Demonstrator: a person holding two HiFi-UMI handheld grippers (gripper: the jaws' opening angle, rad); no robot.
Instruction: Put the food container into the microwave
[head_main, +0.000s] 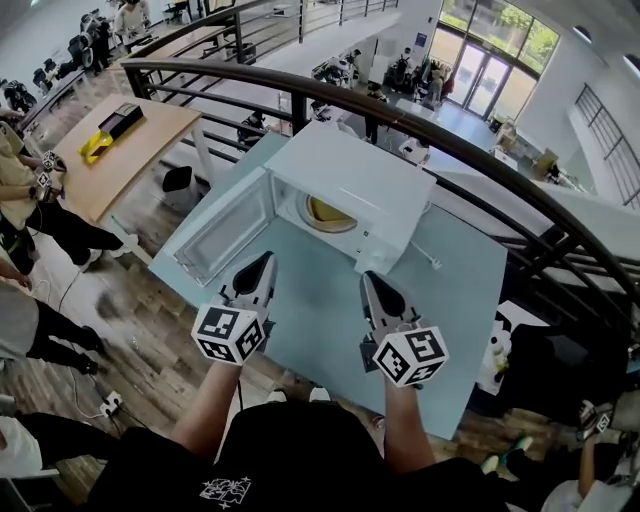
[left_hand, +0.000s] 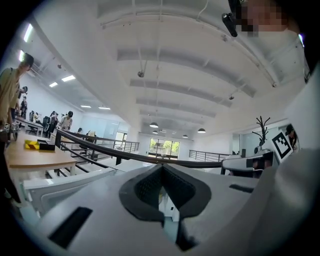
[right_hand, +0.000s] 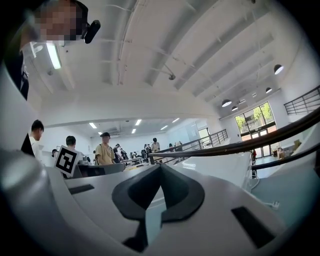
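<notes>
Nearest: left gripper (head_main: 266, 262) and right gripper (head_main: 370, 280), both clenched tip to tip, nothing between, held over blue table (head_main: 320, 330) just short of microwave (head_main: 365, 175). Door (head_main: 225, 235) hanging open to the left, just beside left gripper, so prob. that hand's job to close it. Yellowish food container (head_main: 328, 212) already inside cavity, straight ahead, approx. equally near both. Shape and long axis unclear: mostly hidden under cavity roof.

One microwave (head_main: 352, 178), one food container (head_main: 328, 212), one table (head_main: 325, 330), two tongs: left tongs (head_main: 266, 261), right tongs (head_main: 369, 277).
</notes>
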